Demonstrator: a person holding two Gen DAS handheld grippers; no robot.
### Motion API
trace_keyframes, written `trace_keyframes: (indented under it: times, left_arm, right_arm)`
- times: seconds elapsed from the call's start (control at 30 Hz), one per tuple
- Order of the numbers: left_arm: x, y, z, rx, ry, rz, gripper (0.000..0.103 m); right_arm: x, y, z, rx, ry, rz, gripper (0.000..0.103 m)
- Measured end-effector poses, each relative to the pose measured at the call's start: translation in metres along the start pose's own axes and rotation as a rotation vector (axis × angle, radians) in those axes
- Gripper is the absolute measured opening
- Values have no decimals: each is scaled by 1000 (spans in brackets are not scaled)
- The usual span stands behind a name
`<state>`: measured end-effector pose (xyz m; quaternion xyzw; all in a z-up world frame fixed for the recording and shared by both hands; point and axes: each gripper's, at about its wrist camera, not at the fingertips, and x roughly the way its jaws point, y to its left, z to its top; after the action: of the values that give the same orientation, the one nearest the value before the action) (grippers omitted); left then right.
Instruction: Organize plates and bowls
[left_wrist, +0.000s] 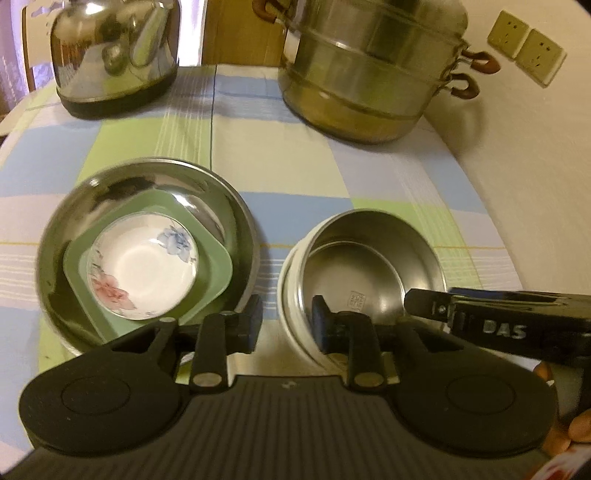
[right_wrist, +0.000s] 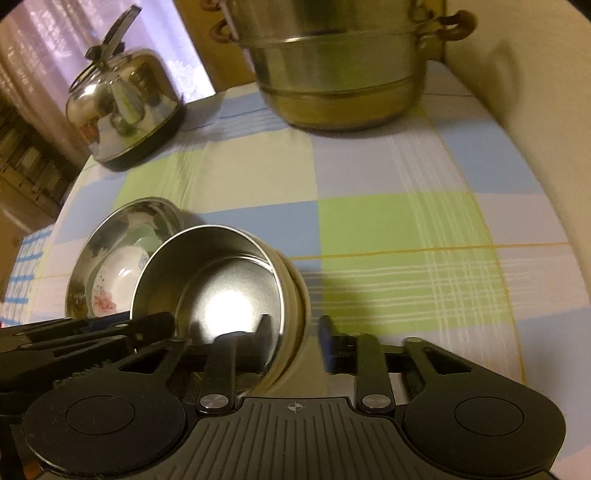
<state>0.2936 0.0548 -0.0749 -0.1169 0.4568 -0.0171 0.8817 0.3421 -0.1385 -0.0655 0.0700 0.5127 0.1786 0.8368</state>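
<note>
A steel-lined bowl with a white outside (left_wrist: 369, 258) (right_wrist: 229, 288) sits nested in a similar one on the checked cloth. My left gripper (left_wrist: 287, 323) straddles its left wall, one finger inside and one outside, pads clear of the wall. My right gripper (right_wrist: 294, 338) straddles the opposite wall in the same way, with gaps on both sides. To the left, a wide steel dish (left_wrist: 147, 173) (right_wrist: 122, 218) holds a green square plate (left_wrist: 214, 266) with a white floral bowl (left_wrist: 144, 266) (right_wrist: 118, 280) on top.
A shiny steel kettle (left_wrist: 114, 55) (right_wrist: 125, 110) stands at the back left. A tall stacked steamer pot (left_wrist: 369, 74) (right_wrist: 340, 74) stands at the back right by the wall with two sockets (left_wrist: 524, 48). The cloth (left_wrist: 295, 166) reaches the wall on the right.
</note>
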Motion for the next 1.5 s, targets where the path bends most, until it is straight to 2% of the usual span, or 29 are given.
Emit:
trace_keyframes:
  times: [0.03, 0.13, 0.3, 0.37, 0.53, 0.73, 0.97, 1.2, 1.5]
  left_arm:
    - [-6, 2, -1, 3, -9, -3, 32]
    - [-27, 9, -5, 16, -29, -9, 37]
    - [-60, 21, -21, 55, -54, 0, 44]
    - [-74, 26, -32, 71, -55, 8, 51]
    - [-100, 39, -59, 94, -40, 23, 55]
    - [-120, 50, -86, 72, -21, 45, 55]
    - [-133, 41, -106, 50, -14, 66, 56]
    - [-141, 27, -115, 32, -18, 87, 56]
    - [-144, 18, -119, 11, -15, 101, 57]
  right_arm:
    - [-8, 1, -2, 9, -24, -4, 65]
    - [-32, 7, -12, 34, -88, 7, 71]
    - [-60, 19, -36, 75, -121, 28, 72]
    - [-69, 28, -46, 74, -124, 34, 72]
    - [-84, 45, -77, 49, -107, 43, 73]
    - [-94, 58, -103, -7, -90, 53, 73]
    - [-98, 67, -124, -96, -70, 36, 73]
    - [-108, 69, -132, -181, -83, 50, 73]
    - [-108, 66, -130, -209, -50, 76, 73]
